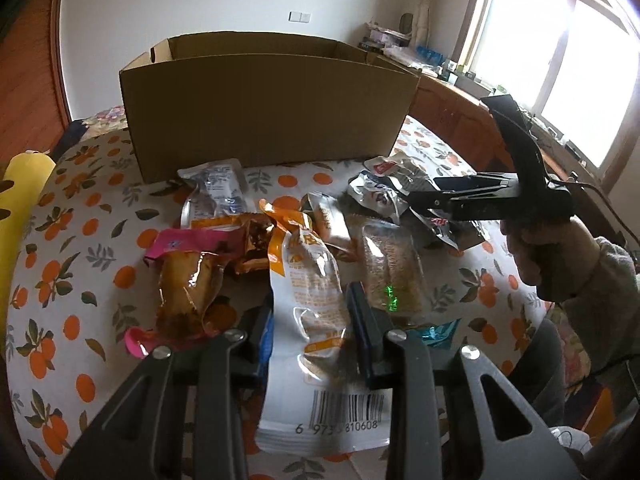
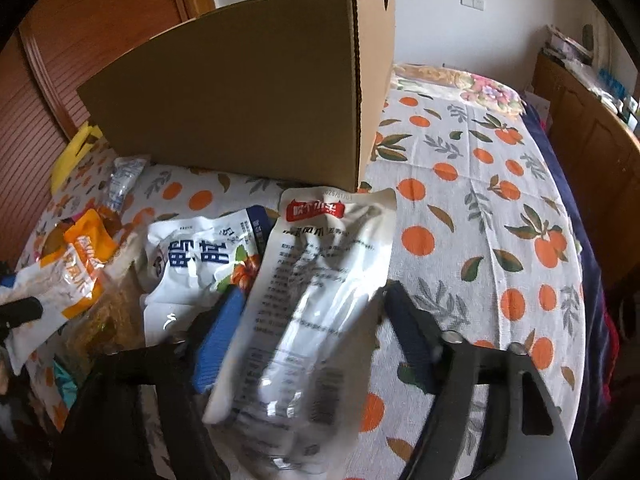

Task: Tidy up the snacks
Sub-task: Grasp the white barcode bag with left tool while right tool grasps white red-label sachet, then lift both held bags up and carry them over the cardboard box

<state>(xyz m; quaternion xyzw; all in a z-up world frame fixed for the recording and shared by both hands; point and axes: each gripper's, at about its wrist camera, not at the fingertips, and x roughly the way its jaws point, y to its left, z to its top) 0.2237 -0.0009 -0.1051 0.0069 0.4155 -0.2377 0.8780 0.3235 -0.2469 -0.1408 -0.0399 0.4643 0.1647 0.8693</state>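
Several snack packets lie on an orange-print cloth in front of an open cardboard box. My left gripper has its fingers on both sides of a white-and-orange packet with a barcode, closed on it. My right gripper holds a white packet with a red label between its blue pads, slightly lifted and blurred. The right gripper also shows in the left wrist view, over the silver packets. The box shows in the right wrist view just behind the held packet.
A pink-and-clear packet, a clear cracker packet and a blue-white packet lie nearby. A white packet with blue characters lies left of the right gripper. A yellow cushion sits at the left edge. A wooden cabinet stands at right.
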